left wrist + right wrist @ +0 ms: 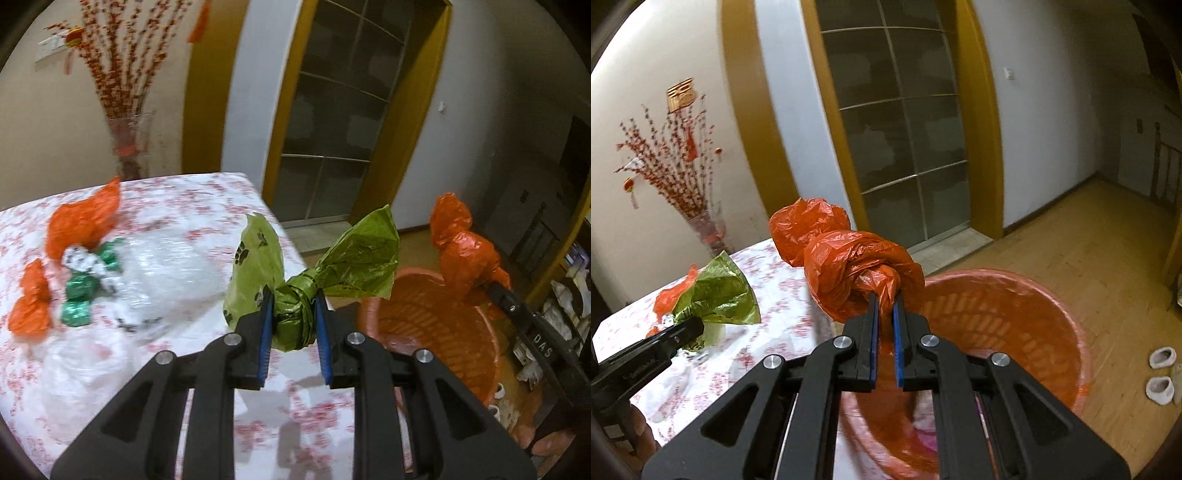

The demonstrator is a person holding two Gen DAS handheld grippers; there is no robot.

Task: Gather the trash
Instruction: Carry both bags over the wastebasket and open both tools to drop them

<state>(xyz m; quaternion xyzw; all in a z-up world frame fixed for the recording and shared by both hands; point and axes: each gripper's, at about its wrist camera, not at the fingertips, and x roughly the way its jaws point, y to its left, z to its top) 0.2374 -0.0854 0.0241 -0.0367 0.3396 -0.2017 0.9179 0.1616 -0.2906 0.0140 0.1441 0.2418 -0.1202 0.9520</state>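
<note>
My left gripper (294, 306) is shut on a knotted green plastic bag (343, 258) with black paw prints, held above the table's right edge. The same green bag (720, 291) shows at the left of the right wrist view, with the left gripper (687, 328) on it. My right gripper (885, 306) is shut on a knotted orange plastic bag (846, 266), held over the near rim of an orange basket bin (1027, 291). In the left wrist view that orange bag (461, 251) hangs above the bin (436, 325), right of the table.
On the floral-clothed table (192, 199) lie more orange plastic (81, 221), green and white wrappers (85, 280) and clear plastic (155, 269). A vase of red branches (129, 147) stands behind it. Two white slippers (1161, 373) lie on the wooden floor beside the bin.
</note>
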